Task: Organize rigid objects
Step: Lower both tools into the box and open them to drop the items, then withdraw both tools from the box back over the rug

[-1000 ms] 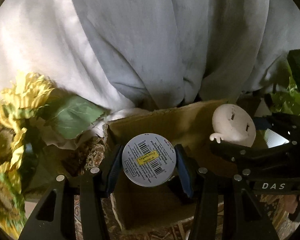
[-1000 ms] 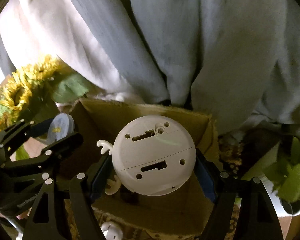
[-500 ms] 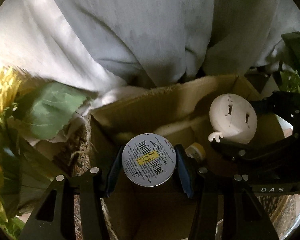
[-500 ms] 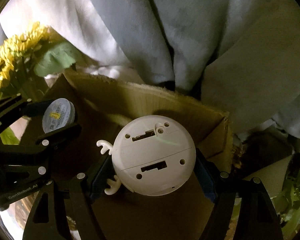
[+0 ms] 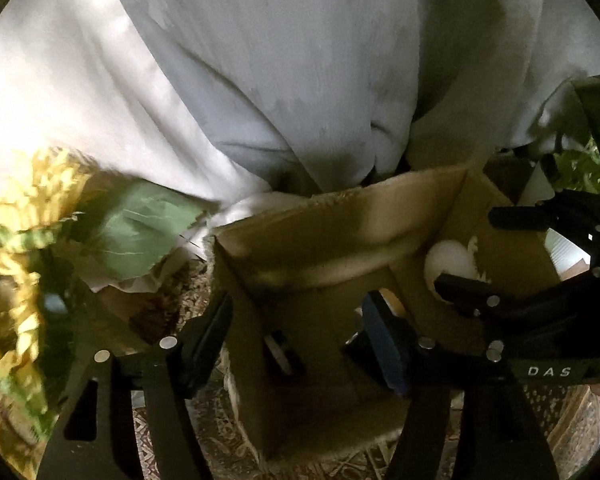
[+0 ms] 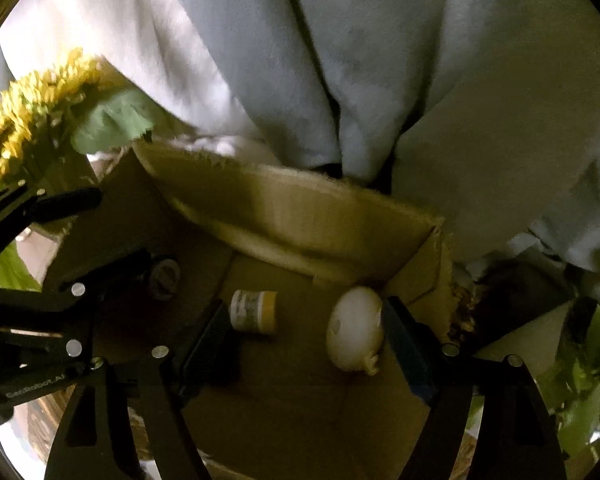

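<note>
**Both items let go into the cardboard box**

In the left wrist view, the left tongs (image 5: 296,340) hang over the left half of the cardboard box (image 5: 340,216), jaws wide with nothing between them; they have just been opening. The round tin that sat clamped there half a second ago is gone from the jaws, and I cannot pick it out for certain on the dark box floor in this view. Toward the box's right wall, the white round toy (image 5: 450,264) shows partly behind the right tongs (image 5: 468,252).

In the right wrist view, the right tongs (image 6: 308,336) stand wide over the box floor. The white round toy (image 6: 354,332) lies near the box's right corner, just beside the right pad; whether it touches is unclear. Earlier it filled these jaws, flat underside to the camera. A small yellow-lidded jar (image 6: 254,311) lies on its side mid-floor, and a dark round thing (image 6: 164,278), possibly the tin, sits by the left wall under the left tongs (image 6: 60,236).

As a judgement, the risks are these: lifting the right tongs carelessly could snag the toy's little arm and drag it out, and the two tongs, close together inside the box, could knock each other or tip the wall.
</note>
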`<state>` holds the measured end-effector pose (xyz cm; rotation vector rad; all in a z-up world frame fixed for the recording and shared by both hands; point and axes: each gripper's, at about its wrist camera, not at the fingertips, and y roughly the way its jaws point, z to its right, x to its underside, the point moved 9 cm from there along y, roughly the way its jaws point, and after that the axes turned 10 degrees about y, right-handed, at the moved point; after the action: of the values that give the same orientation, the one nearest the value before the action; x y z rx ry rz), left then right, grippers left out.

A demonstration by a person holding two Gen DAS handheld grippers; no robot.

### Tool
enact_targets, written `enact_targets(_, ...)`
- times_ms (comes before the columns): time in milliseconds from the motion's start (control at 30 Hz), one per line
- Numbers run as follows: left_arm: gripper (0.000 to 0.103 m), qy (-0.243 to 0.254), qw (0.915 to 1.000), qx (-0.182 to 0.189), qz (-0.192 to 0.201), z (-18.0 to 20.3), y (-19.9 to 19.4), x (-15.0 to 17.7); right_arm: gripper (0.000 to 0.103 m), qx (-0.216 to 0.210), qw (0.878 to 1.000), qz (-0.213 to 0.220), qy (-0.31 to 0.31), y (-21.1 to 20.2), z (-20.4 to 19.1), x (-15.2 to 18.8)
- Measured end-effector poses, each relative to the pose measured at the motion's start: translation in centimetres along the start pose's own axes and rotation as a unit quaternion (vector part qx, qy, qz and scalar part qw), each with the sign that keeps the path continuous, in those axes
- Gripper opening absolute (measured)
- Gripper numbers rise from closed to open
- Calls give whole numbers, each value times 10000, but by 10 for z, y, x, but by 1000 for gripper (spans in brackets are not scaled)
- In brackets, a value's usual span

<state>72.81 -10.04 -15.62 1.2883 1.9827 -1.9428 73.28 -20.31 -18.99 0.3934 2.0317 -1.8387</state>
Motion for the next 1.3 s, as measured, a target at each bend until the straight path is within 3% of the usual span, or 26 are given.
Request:
enact_targets(367,82,-42,9941,-583,913,2,-69,2,80,225,9917,1245,229,-85,-5,0)
enact_targets(633,93,-11,9839,-1112,1396,13,-106,14,81,336,9832,1763,347,-118,-2,17)
enact_targets(867,96,-180,9817,-1248,1429,31,-117,39,85,433,9770,2063,333,-136,6,36)
enact_targets(1100,96,-376,9841,-1217,1236,47,-114,69,86,304,9770,2085,327,-135,7,60)
enact_targets(1300,96,-467,9877,-1086,1021,61,-102,92,86,170,9817,1860,381,-122,6,85)
